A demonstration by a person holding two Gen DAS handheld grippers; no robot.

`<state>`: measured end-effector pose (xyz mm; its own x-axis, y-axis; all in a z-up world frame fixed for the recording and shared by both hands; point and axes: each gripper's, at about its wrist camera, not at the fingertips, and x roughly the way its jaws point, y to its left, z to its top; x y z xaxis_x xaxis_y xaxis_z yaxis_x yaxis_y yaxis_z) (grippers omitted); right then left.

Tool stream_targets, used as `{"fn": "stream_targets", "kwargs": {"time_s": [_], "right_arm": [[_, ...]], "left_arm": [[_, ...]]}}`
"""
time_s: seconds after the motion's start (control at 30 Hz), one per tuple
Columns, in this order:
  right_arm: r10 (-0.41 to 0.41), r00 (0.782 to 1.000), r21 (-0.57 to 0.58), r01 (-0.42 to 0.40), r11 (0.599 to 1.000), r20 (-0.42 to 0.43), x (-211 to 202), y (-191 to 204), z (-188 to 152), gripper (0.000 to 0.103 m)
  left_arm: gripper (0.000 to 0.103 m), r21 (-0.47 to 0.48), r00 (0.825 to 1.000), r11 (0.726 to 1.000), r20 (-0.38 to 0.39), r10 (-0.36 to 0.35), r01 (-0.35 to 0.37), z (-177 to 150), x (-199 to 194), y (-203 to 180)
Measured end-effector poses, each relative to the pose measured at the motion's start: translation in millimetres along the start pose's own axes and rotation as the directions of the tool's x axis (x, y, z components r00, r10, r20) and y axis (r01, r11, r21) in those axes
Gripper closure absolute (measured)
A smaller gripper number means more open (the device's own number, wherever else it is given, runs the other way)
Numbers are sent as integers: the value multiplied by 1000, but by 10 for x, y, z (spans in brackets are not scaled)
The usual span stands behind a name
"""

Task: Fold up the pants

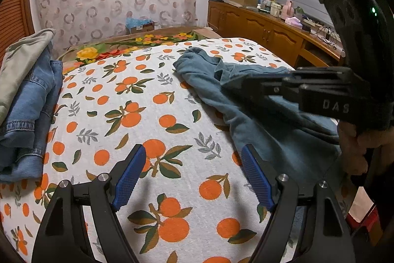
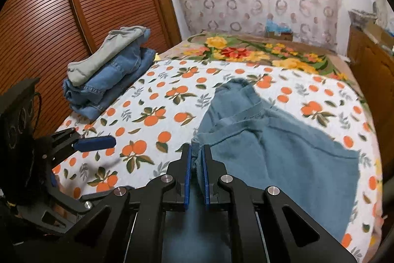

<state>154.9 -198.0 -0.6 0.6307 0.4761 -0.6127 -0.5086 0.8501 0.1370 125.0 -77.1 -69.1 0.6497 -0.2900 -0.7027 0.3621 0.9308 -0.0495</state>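
Teal-blue pants lie rumpled on the orange-print bedspread, on its right half. My right gripper is shut on a bunched edge of the pants at their near left corner, the cloth pinched between the blue pads. In the left wrist view the pants spread to the right, and the right gripper reaches in from the right with a hand behind it. My left gripper hangs open over bare bedspread, left of the pants and apart from them. One of its pads shows in the right wrist view.
A stack of folded jeans topped by a grey garment sits at the bed's left edge. A louvred wooden wardrobe stands behind it. A floral blanket covers the far end. A cluttered wooden sideboard runs along the right.
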Motion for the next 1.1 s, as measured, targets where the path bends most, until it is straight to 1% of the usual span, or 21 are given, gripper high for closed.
{"fn": "stream_targets", "kwargs": {"time_s": [0.07, 0.17, 0.43, 0.73, 1.1], "right_arm": [[2, 1000, 2, -2, 1000, 8, -33, -19, 8, 97], [-24, 999, 15, 24, 1000, 26, -118, -109, 25, 97], [-111, 992, 85, 106, 991, 55, -386, -538, 97, 97], [-180, 982, 106, 173, 979, 53, -556, -699, 146, 97], [-252, 967, 138, 245, 960, 35, -611, -901, 153, 97]], "left_arm": [[22, 5, 1000, 1000, -1, -2, 2, -2, 7, -22], [22, 9, 1000, 1000, -3, -6, 6, -8, 9, -40], [22, 13, 1000, 1000, -11, -16, 16, -23, 27, -85], [22, 15, 1000, 1000, -8, -17, 17, -14, 16, -97], [22, 17, 1000, 1000, -4, -21, 21, 0, -17, -132]]}}
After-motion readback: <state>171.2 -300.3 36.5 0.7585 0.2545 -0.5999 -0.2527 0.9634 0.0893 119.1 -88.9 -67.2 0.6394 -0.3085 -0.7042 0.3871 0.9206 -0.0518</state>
